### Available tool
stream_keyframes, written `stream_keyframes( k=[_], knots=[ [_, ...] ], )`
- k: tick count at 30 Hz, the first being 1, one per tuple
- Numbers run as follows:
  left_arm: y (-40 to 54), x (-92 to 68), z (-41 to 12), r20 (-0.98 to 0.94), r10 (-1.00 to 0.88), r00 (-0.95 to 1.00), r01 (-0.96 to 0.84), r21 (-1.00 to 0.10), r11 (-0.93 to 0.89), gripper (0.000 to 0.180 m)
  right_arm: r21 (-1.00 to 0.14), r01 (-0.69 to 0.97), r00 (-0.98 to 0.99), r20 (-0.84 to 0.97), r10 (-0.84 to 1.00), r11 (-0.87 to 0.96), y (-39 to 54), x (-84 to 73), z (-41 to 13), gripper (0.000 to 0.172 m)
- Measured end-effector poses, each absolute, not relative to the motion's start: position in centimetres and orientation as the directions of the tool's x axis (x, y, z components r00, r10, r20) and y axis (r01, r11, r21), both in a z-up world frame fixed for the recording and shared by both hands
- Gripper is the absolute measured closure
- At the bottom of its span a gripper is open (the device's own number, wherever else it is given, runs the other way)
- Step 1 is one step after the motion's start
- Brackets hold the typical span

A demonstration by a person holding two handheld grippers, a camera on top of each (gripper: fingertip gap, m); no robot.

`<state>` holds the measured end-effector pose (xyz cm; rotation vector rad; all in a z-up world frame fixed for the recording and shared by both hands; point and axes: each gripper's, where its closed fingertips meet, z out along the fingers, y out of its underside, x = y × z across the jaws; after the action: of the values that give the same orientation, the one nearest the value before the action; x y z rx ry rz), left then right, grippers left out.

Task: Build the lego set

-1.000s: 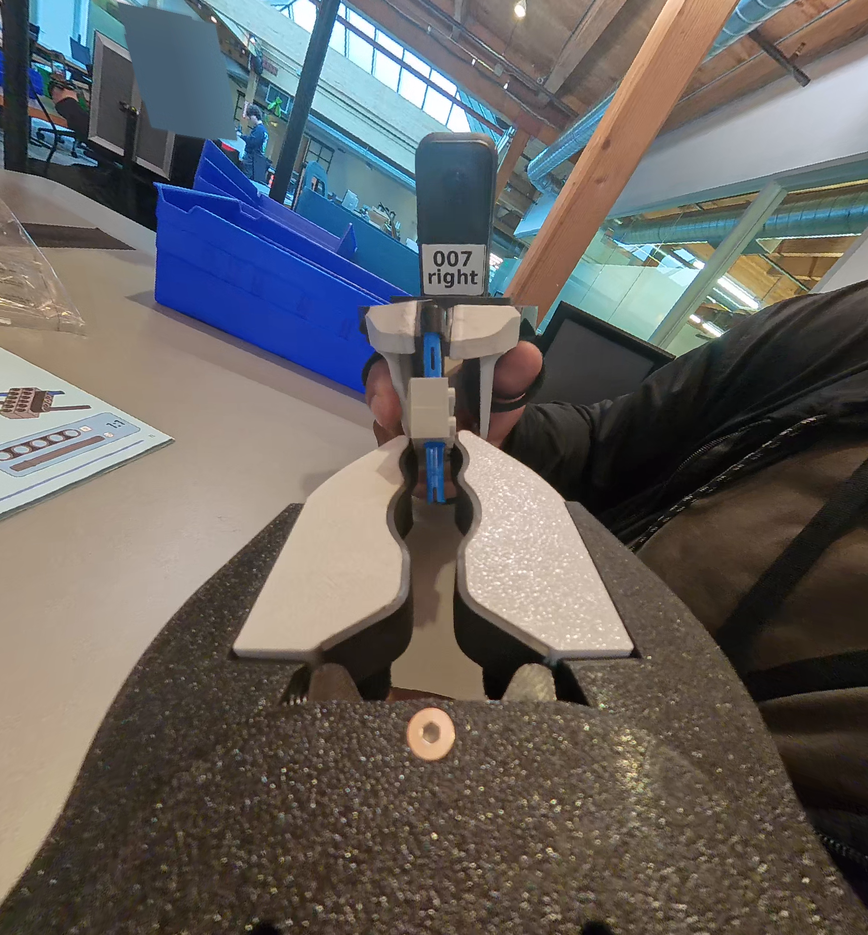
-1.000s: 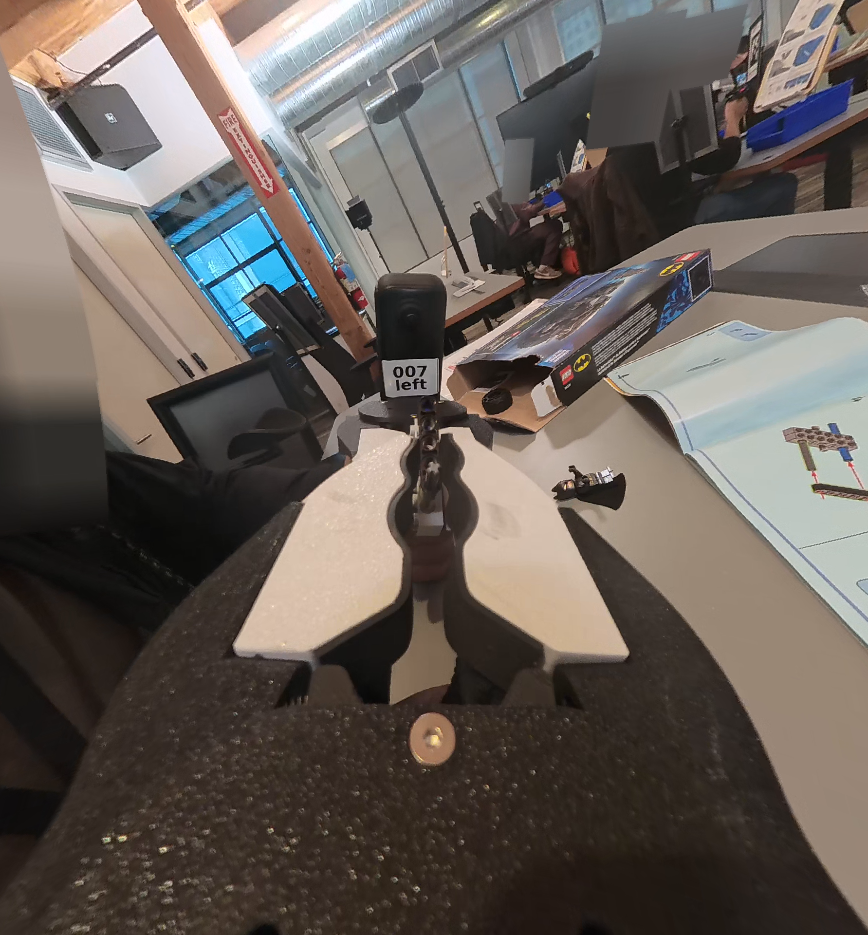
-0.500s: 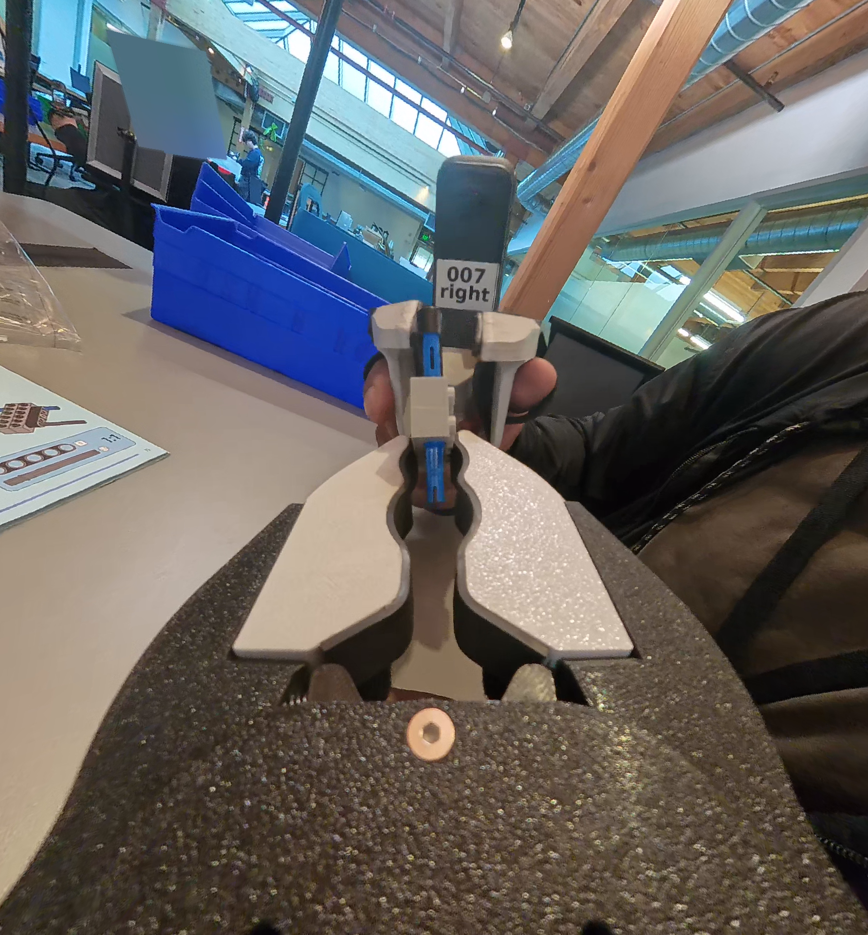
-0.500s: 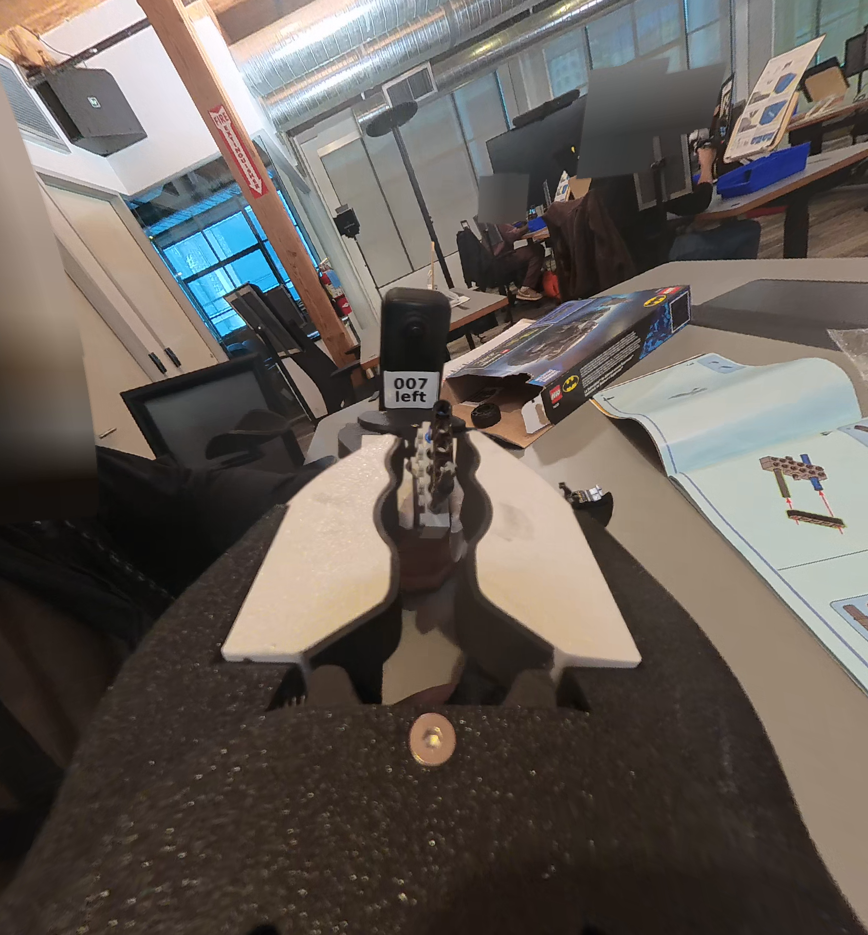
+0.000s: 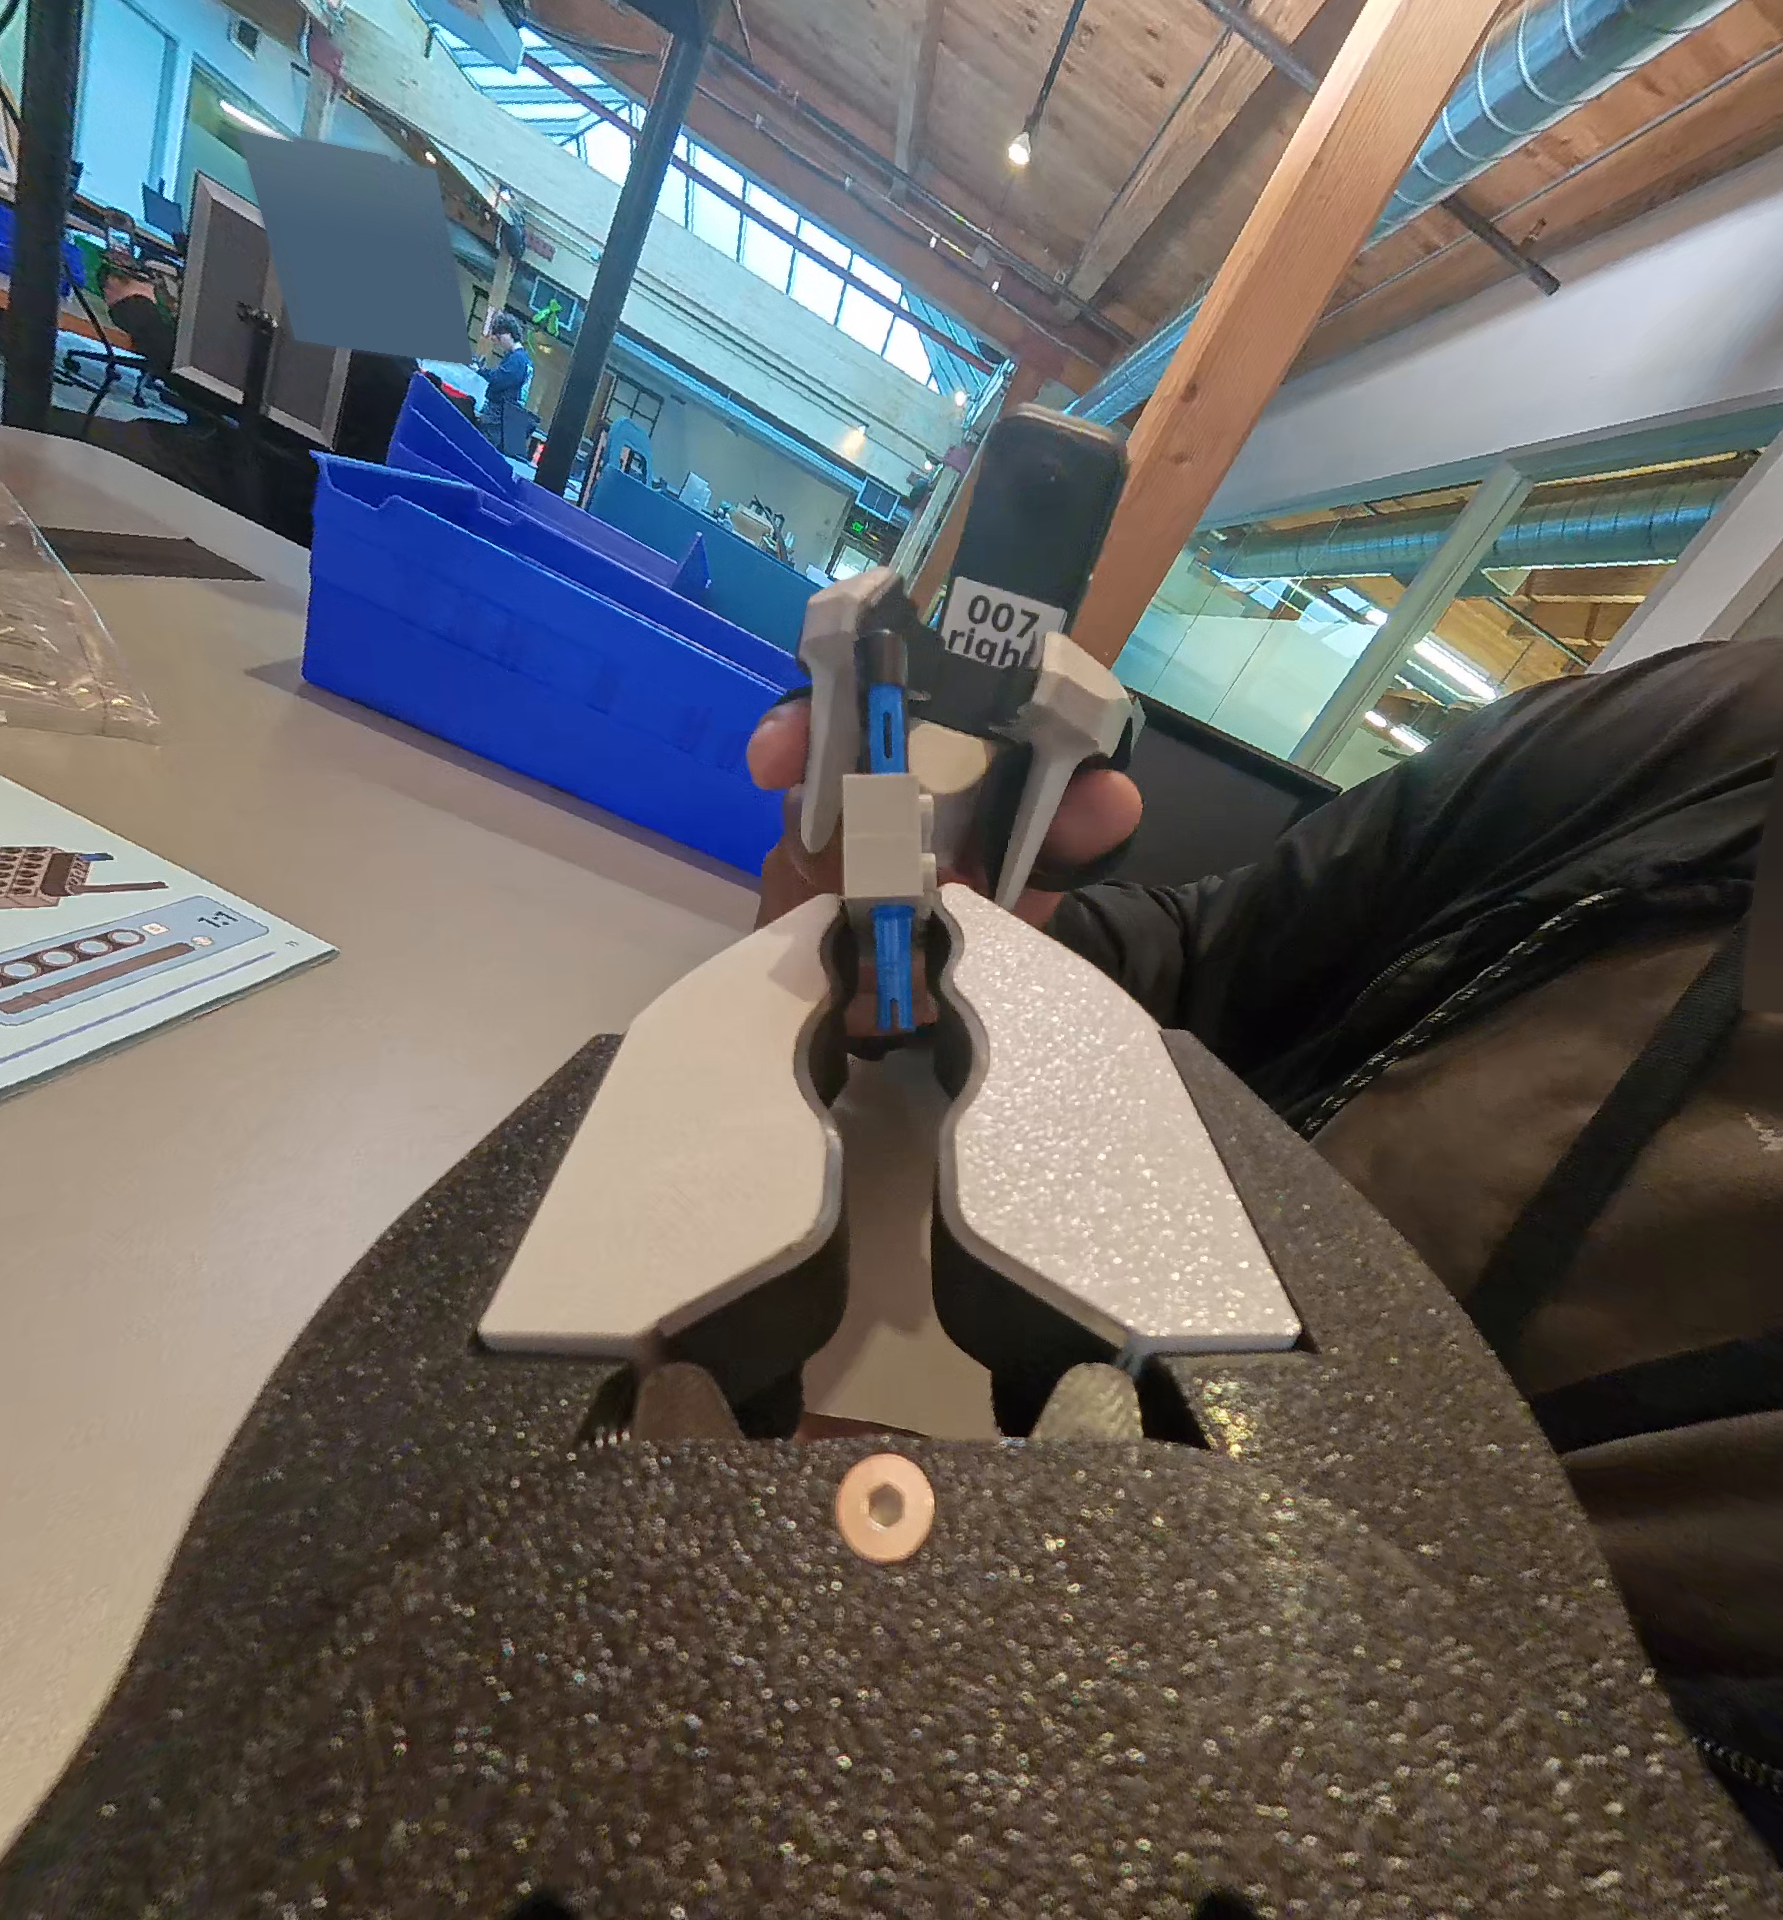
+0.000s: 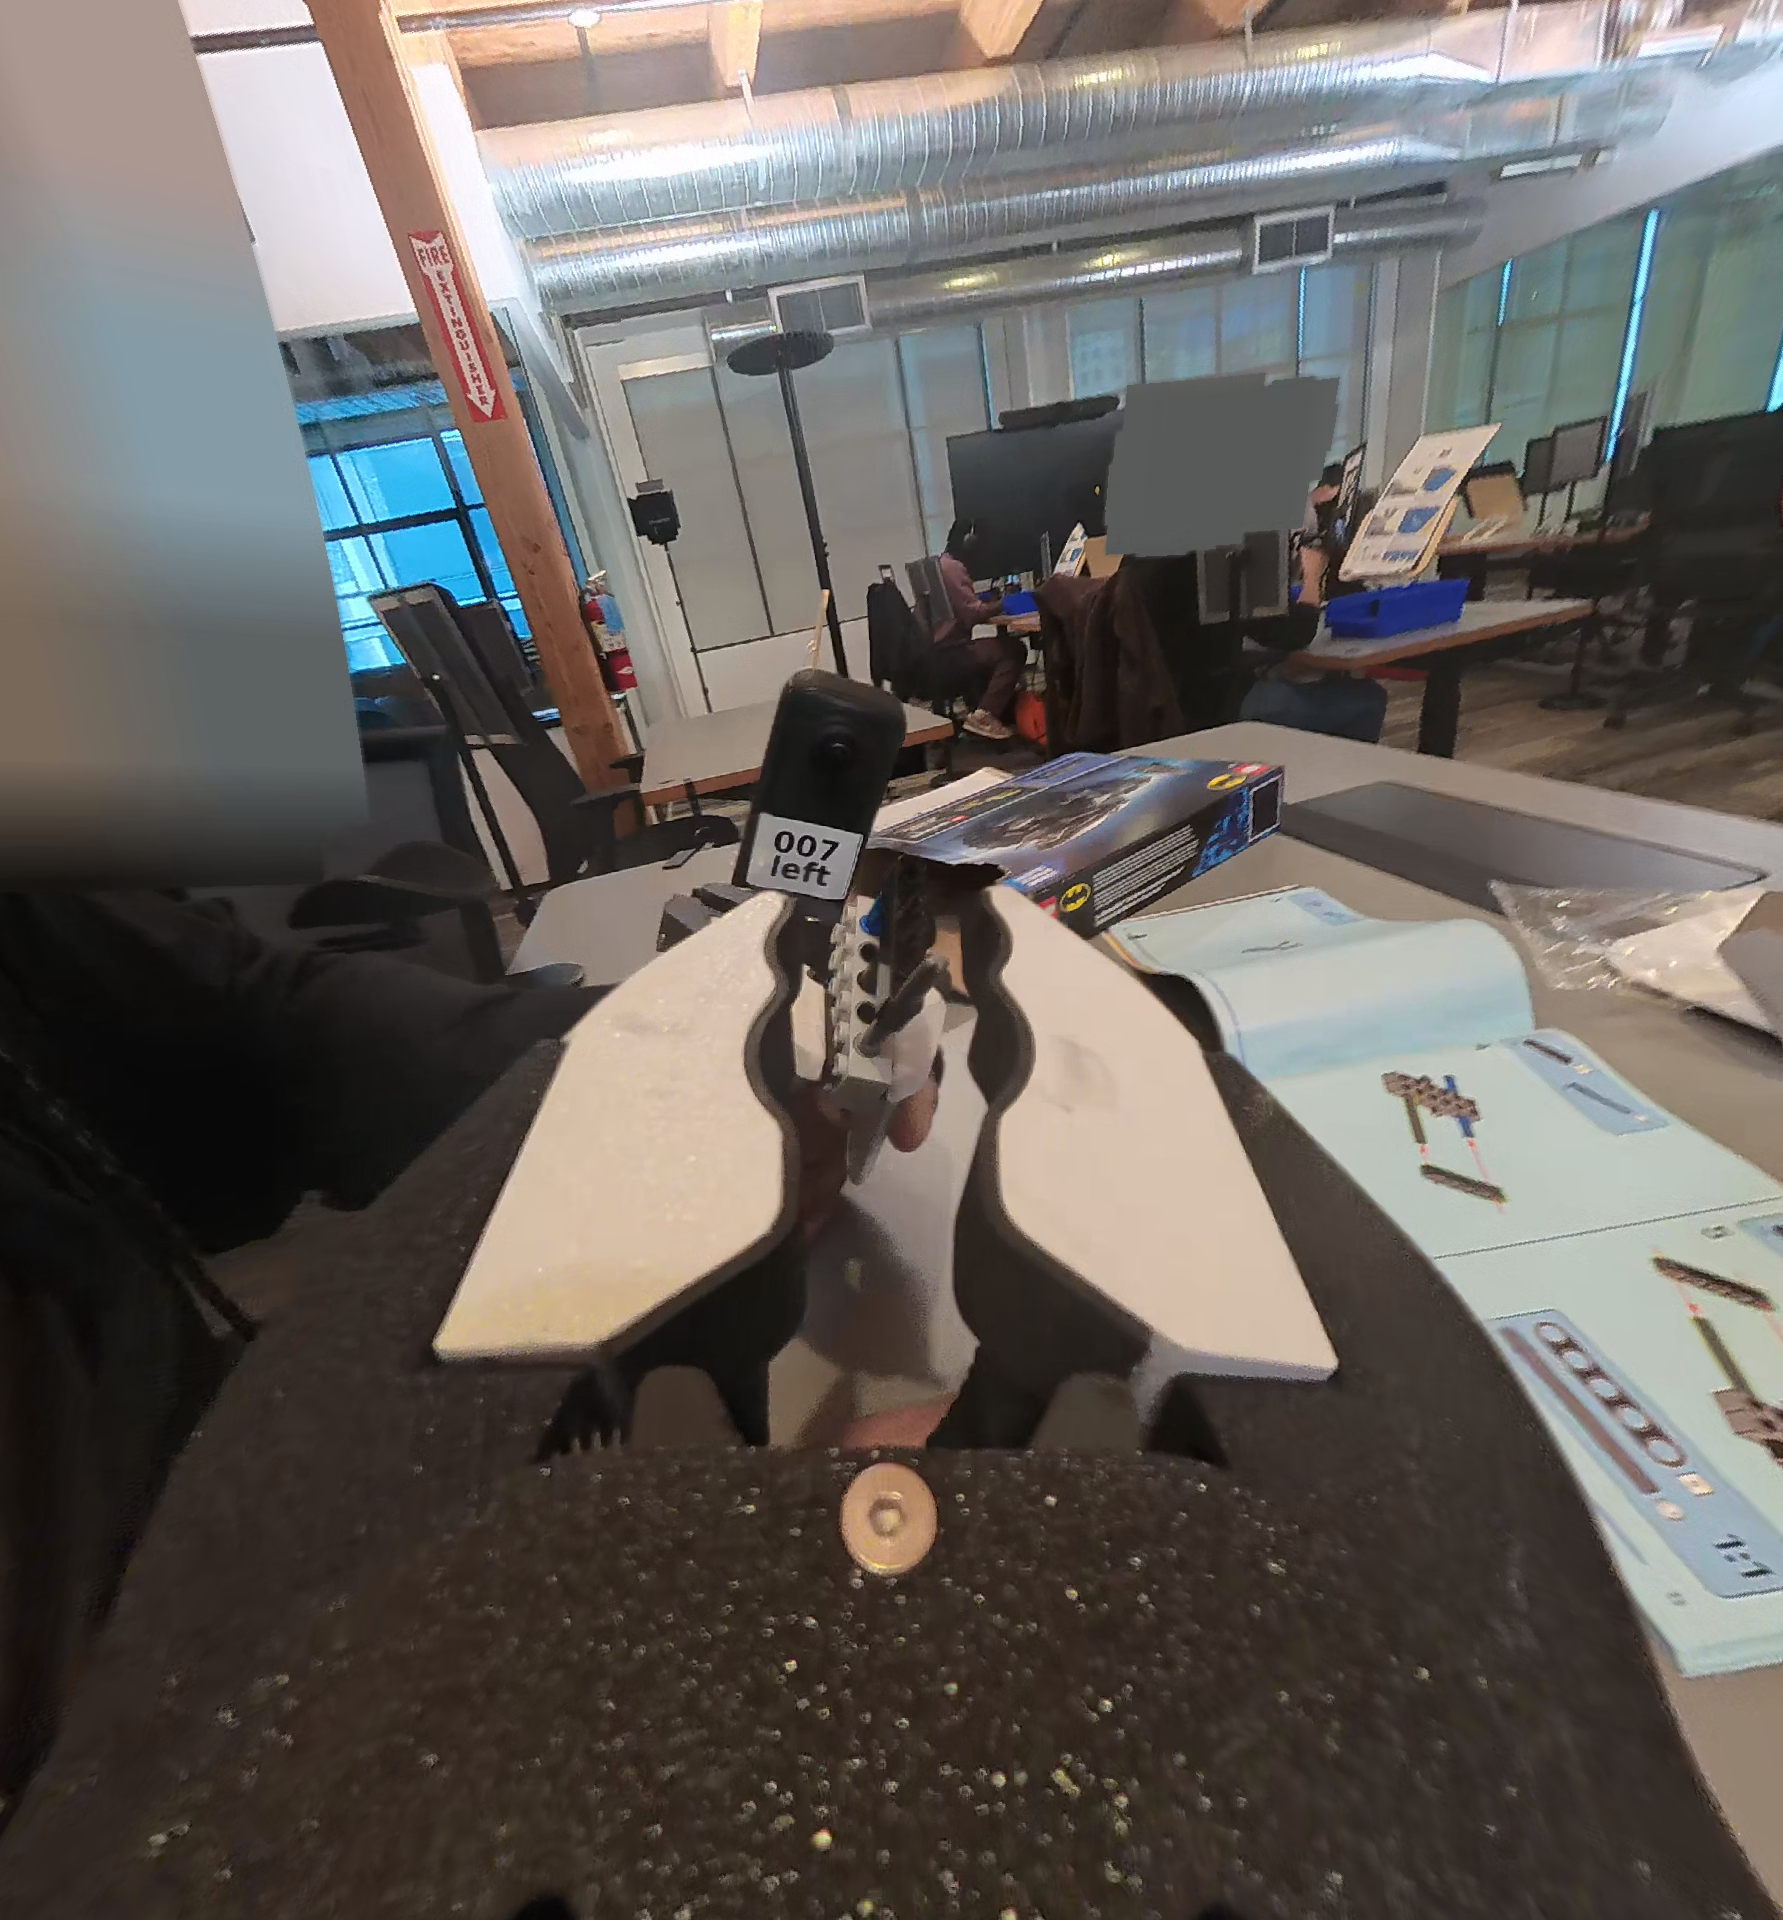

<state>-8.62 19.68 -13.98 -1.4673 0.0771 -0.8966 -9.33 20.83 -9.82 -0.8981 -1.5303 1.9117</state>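
My left gripper [image 5: 887, 925] is shut on a small brick assembly held above the table. A blue pin [image 5: 892, 977] lies between its pads, and a light grey brick [image 5: 882, 831] sits on the pin just past the fingertips. My right gripper [image 5: 913, 852] faces it with its jaws apart around the assembly's far end. One finger [image 5: 830, 748] is close beside the pin, and the other finger [image 5: 1048, 769] stands clear. In the right wrist view the assembly [image 6: 861, 997], grey with black pins, stands between my open right fingers [image 6: 1032, 987]. There is a clear gap on its right side.
Blue bins [image 5: 513, 613] stand on the grey table [image 5: 243, 1195] beyond the grippers. An open instruction booklet [image 6: 1489, 1143] lies to the right, and a page of it shows in the left wrist view [image 5: 87, 935]. A toy box [image 6: 1126, 821] and a plastic bag [image 6: 1614, 925] lie farther back. A person's dark jacket [image 5: 1489, 935] is close. My right fingertips sit around 5 cm from my left ones.
My right gripper's jaws have opened off the assembly, which stays in my left gripper. The left gripper's grasp has not changed.
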Motion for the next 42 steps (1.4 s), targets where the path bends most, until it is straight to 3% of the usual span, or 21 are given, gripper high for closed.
stream_keyframes(
  k=[4, 14, 28, 42],
  knots=[
    [19.7, -8.6, -13.9, 0.468, -0.562, 0.682, 0.478, -0.867, -0.141, 0.169, -0.986, -0.089, -0.602, -0.058, 0.796, -0.138, 21.4, -9.0, -9.6, 0.141],
    [20.1, -9.8, -13.8, 0.497, -0.518, 0.696, 0.523, -0.846, -0.108, 0.169, -0.926, -0.242, -0.366, 0.365, 0.856, 0.291, 21.3, -8.8, -11.1, 0.134],
    [20.7, -9.6, -14.1, 0.503, -0.475, 0.722, 0.519, -0.848, -0.108, 0.169, -0.821, -0.249, -0.247, 0.567, 0.786, 0.514, 19.8, -9.4, -11.4, 0.113],
    [21.1, -9.5, -14.4, 0.255, -0.341, 0.905, 0.259, -0.965, -0.036, 0.169, -0.830, -0.225, -0.280, 0.557, 0.782, 0.510, 19.5, -9.6, -11.1, 0.107]
  ],
)
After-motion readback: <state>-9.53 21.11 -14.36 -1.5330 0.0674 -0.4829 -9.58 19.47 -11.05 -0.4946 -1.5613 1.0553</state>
